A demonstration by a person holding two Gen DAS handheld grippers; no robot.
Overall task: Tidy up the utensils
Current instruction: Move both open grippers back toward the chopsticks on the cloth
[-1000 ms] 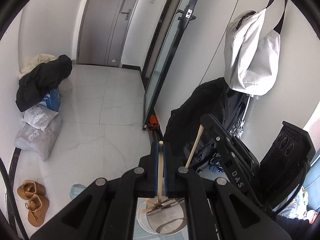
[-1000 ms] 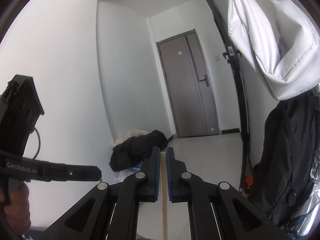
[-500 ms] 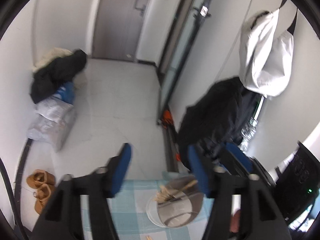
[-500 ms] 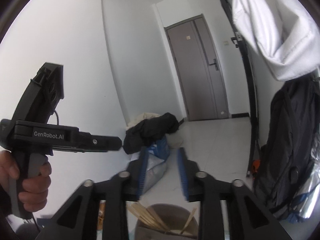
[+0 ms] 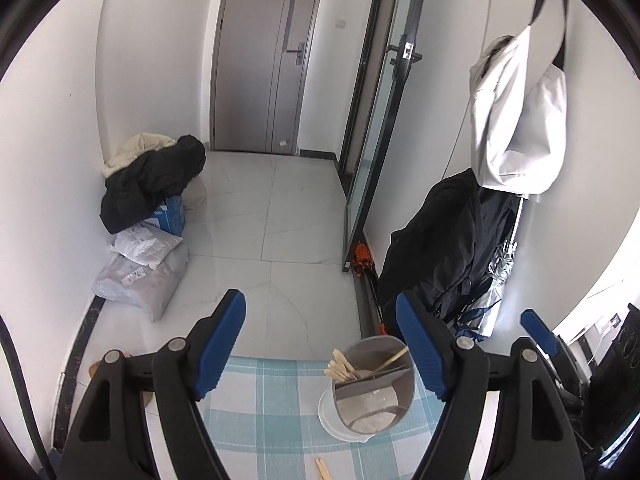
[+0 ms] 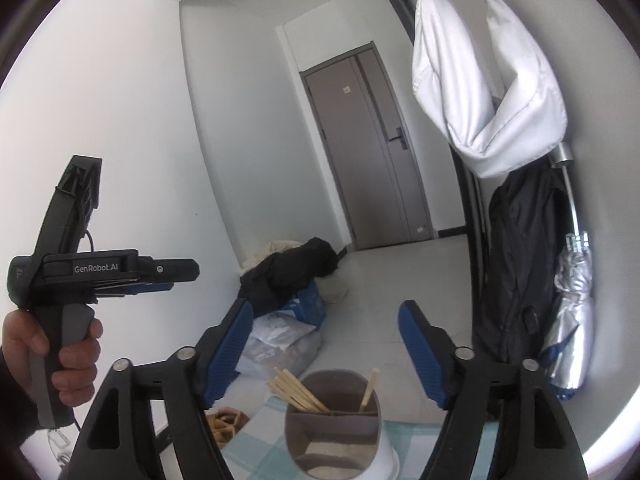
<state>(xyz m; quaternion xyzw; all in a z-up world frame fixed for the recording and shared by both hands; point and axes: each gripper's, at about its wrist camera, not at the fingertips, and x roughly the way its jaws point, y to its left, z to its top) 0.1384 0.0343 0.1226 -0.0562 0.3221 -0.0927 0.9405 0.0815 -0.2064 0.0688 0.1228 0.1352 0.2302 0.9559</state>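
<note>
Left gripper [image 5: 320, 344]: jaws just sprung wide, nothing held.
Right gripper [image 6: 325, 350]: jaws just sprung wide too, nothing held.
Loose chopstick [image 5: 322, 469]: nearer, below left gripper, pointing away.

Bright daylight, sharp focus — fisheye bending, dark vignetted corners

White walls, pale tiled floor [image 5: 304, 216], grey door [image 5: 264, 56] at hallway end, black-framed glass door [image 5: 380, 120] on right. Dark coat pile [image 5: 148, 184] over bags against left wall. White jacket [image 5: 516, 120] and black coat [image 5: 444, 240] hang on right wall. Bright daylight.
</note>
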